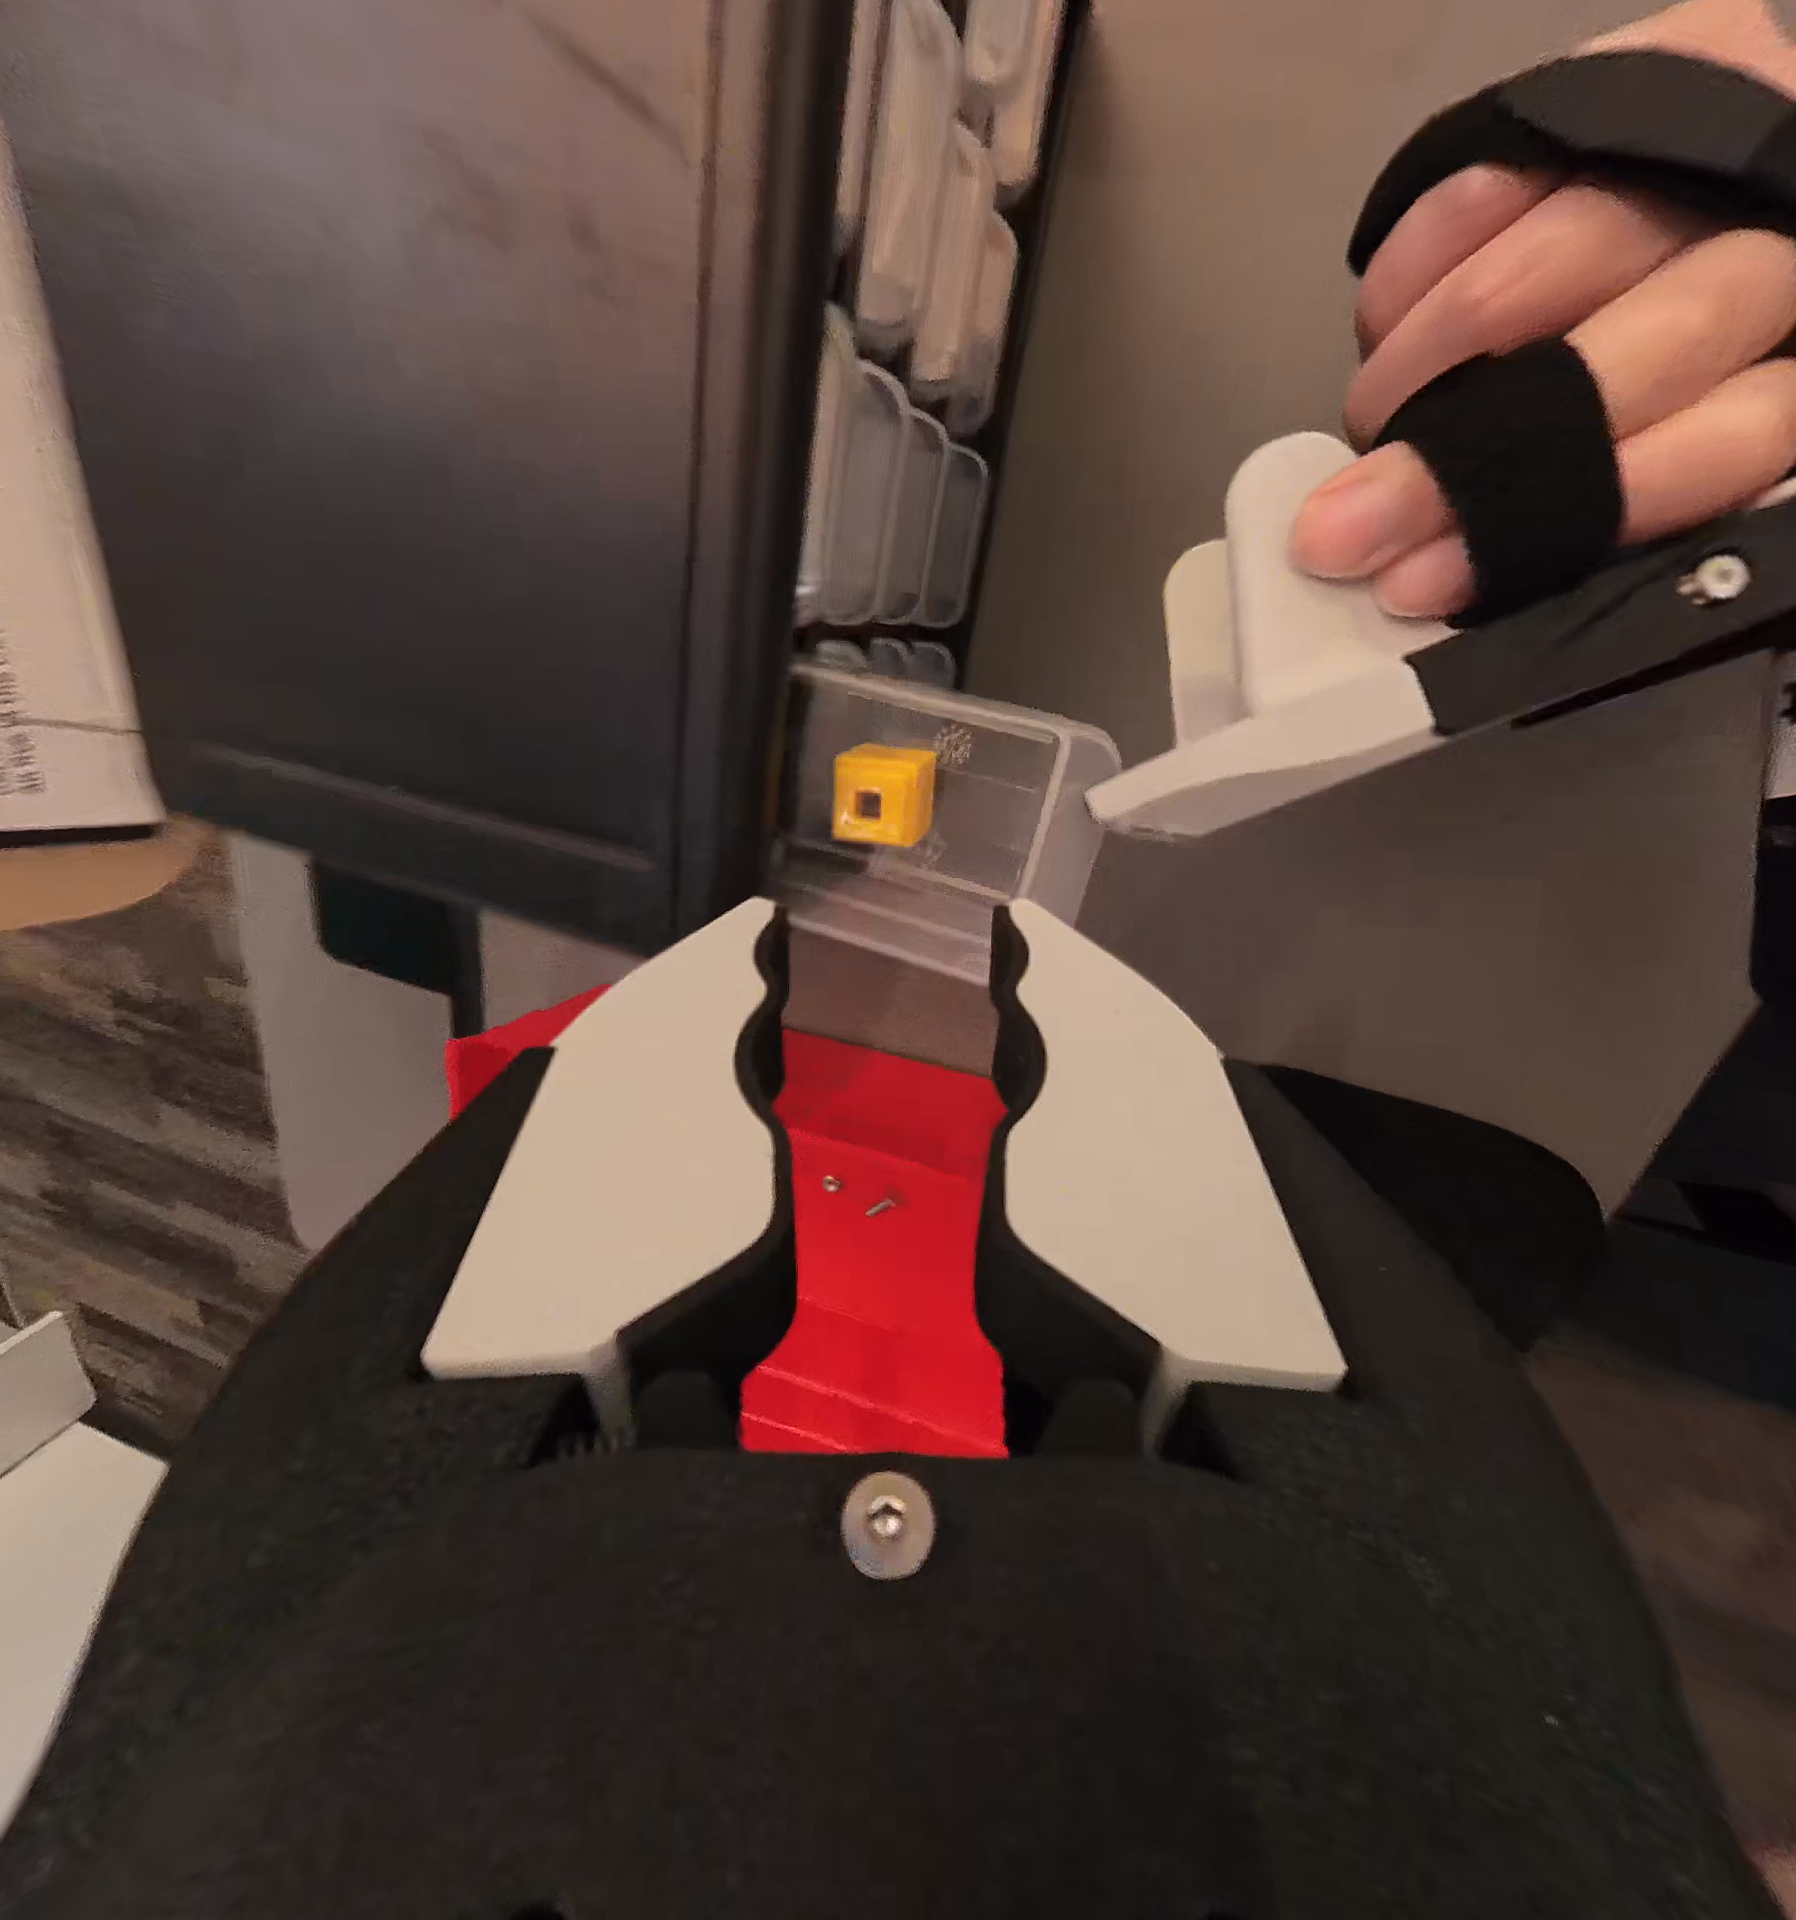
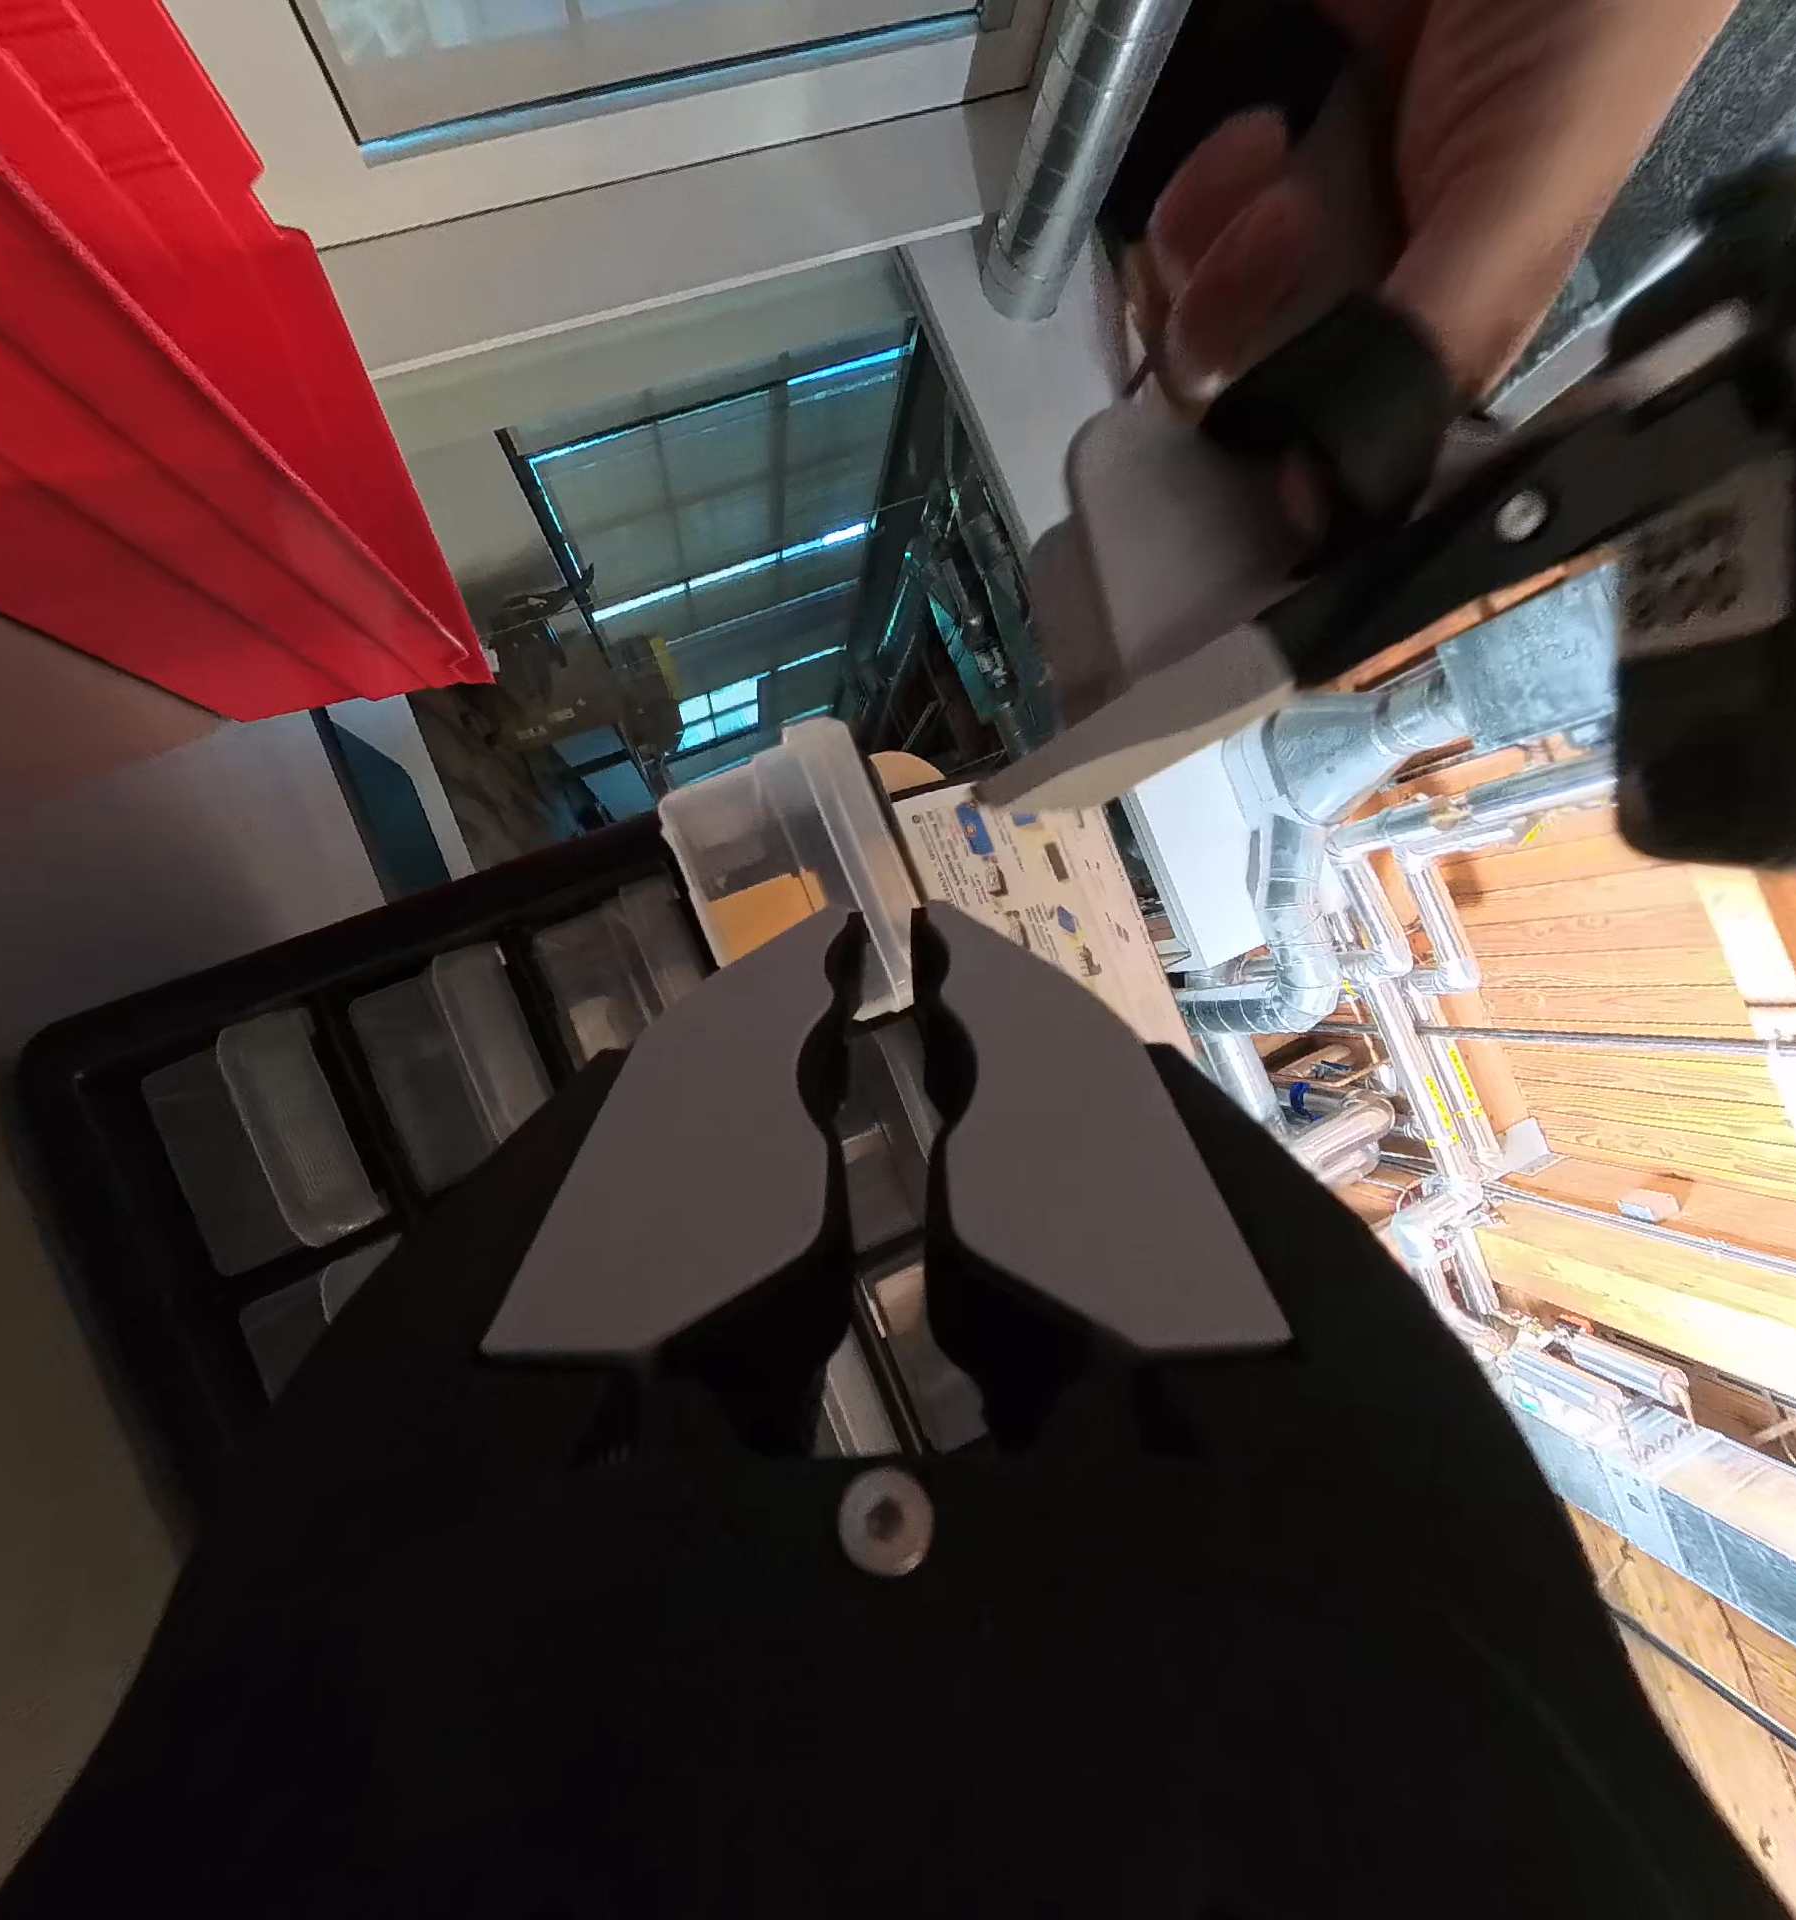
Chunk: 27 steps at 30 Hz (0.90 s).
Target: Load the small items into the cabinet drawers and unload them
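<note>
Grey walls and a dark wooden floor frame the left wrist view, while the right wrist view, turned on its side, takes in a ceiling of wooden planks and silver pipes.

Nearest in the left wrist view, the left gripper (image 1: 889,925) has its jaws clamped on the front lip of a clear plastic drawer (image 1: 961,800). Below the fingers lies a red bin (image 1: 873,1330) with two tiny screws (image 1: 858,1195) on its floor. Inside the drawer sits a yellow cube (image 1: 881,795) with a square hole in its face. The drawer is pulled out from a black cabinet (image 1: 748,468), whose other clear drawers stand in a column beyond. To the right, a hand (image 1: 1600,343) in a black strap holds the right gripper (image 1: 1107,800), whose tip touches the drawer's corner.

In the right wrist view, the right gripper (image 2: 886,935) is closed on the drawer's (image 2: 769,821) handle edge, with the cabinet (image 2: 250,1039) behind and the bin (image 2: 146,416) at upper left.
</note>
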### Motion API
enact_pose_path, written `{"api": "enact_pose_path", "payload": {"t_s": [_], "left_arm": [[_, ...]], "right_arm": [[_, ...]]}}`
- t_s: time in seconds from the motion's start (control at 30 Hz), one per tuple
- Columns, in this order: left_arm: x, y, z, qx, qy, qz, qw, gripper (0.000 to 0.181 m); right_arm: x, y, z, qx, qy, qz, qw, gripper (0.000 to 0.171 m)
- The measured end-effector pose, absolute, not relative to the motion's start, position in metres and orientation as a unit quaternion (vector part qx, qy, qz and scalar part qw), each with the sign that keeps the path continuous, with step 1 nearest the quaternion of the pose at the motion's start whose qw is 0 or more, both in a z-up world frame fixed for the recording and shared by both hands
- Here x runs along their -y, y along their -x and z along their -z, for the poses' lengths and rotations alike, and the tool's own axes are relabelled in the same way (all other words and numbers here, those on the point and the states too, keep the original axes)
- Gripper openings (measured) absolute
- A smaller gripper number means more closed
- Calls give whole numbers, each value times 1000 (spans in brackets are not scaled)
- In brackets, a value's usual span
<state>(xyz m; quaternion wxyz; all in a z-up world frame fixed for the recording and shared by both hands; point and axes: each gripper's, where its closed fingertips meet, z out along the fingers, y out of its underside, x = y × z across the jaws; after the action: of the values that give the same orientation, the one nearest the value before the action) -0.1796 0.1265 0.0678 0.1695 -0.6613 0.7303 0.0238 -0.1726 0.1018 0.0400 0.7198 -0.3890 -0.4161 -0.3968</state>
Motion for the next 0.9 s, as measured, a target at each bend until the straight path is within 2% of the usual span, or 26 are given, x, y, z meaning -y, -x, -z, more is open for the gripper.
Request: {"api": "enact_pose_path", "payload": {"t_s": [0.2, 0.47, 0.63, 0.73, 0.9], "left_arm": [[-129, 221, -100, -686, 690, -4, 232, 32], [-148, 311, -74, -622, 749, -23, 226, 31], [-173, 360, -39, -567, 795, -28, 213, 32], [-190, 383, -1, -534, 822, -33, 194, 32], [-202, 408, 66, -508, 848, -31, 150, 32]], "right_arm": [[-134, 158, -40, 408, 412, 417, 700, 9], [-158, 154, -40, 422, 410, 454, 669, 9], [-169, 151, -36, 430, 422, 472, 644, 16], [-158, 157, -35, 431, 411, 466, 654, 23], [-124, 148, -14, 439, 414, 445, 662, 22]]}}
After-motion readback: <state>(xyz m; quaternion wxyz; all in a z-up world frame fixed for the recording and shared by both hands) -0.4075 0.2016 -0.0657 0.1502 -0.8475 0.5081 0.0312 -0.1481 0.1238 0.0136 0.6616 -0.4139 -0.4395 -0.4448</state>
